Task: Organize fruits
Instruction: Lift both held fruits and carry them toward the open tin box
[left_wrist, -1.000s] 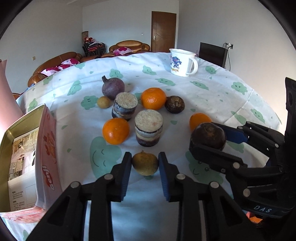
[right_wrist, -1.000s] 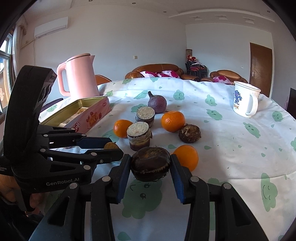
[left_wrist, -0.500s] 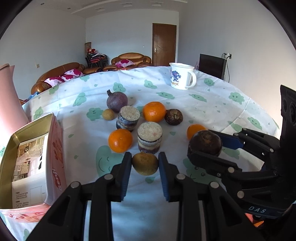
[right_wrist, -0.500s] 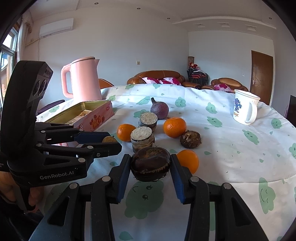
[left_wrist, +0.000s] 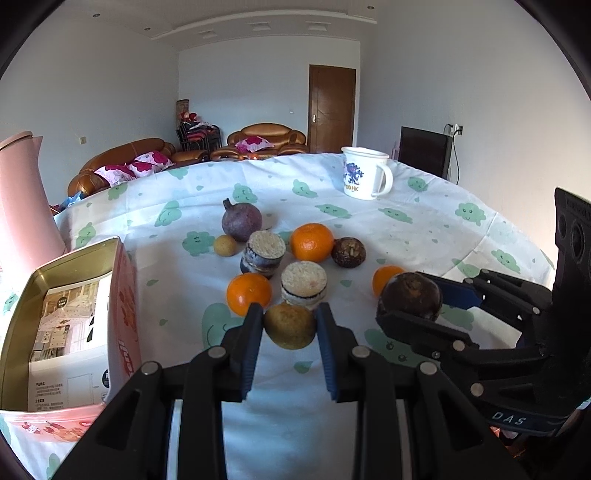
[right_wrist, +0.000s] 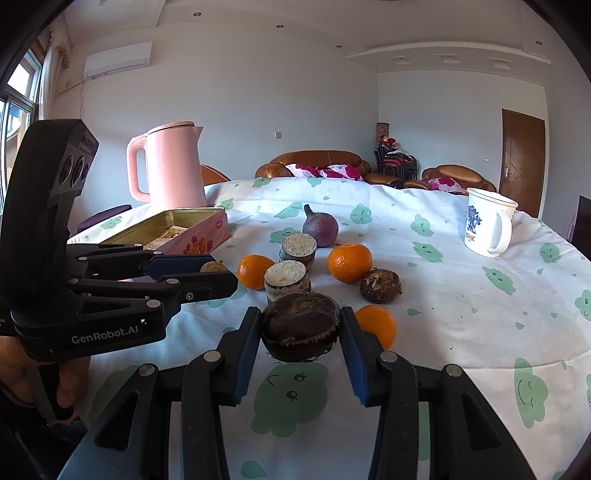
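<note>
Carry step: left gripper (left_wrist: 290, 325) clamps a yellow-brown fruit (left_wrist: 290, 325), right gripper (right_wrist: 300, 326) a dark fruit (right_wrist: 300, 326); next, placement in sorted groups.

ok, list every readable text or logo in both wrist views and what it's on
"GenRobot.AI": side of the left gripper body, right wrist view.
"DAS": side of the right gripper body, left wrist view.
"HK", with blurred characters before it: white mug.
Red lettering and fine print on the pink tin box: unreadable.
</note>
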